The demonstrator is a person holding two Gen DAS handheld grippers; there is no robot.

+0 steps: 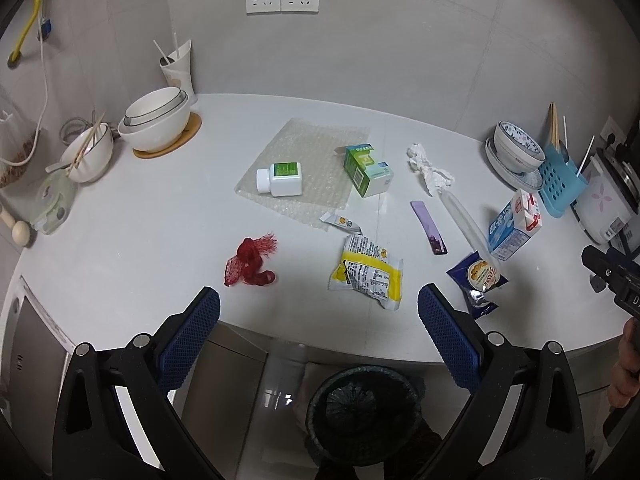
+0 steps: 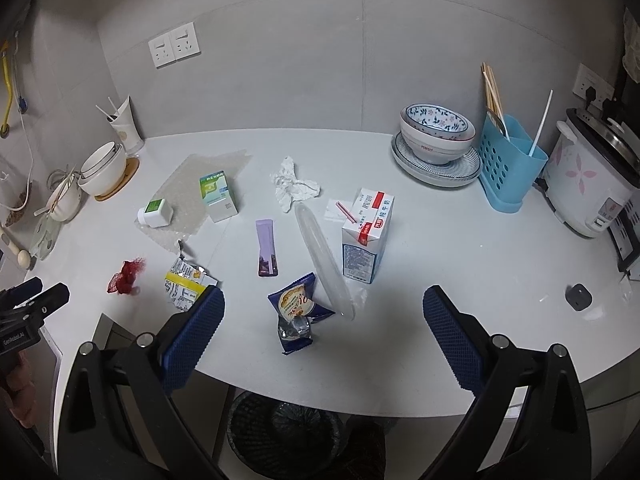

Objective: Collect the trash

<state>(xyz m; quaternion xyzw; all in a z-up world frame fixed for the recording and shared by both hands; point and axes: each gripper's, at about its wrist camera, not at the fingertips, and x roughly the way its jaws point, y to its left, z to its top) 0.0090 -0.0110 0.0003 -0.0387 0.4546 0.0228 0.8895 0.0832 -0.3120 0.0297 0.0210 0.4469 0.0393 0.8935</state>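
Both grippers hang with fingers spread wide, holding nothing: the left gripper [image 1: 319,306] above the counter's near edge, the right gripper [image 2: 324,308] likewise. Trash lies scattered on the white counter [image 1: 120,232]: one red mesh net [image 1: 251,260] at 10 o'clock from the left gripper, one yellow wrapper [image 1: 368,272] at 1 o'clock, one blue snack wrapper [image 2: 298,312], one purple sachet [image 2: 267,248], one crumpled tissue [image 2: 292,184], one milk carton [image 2: 368,236], one green box [image 1: 366,170], one white pill bottle [image 1: 280,178] on one bubble-wrap sheet [image 1: 320,140]. One black bin [image 1: 360,412] sits on the floor below the counter edge
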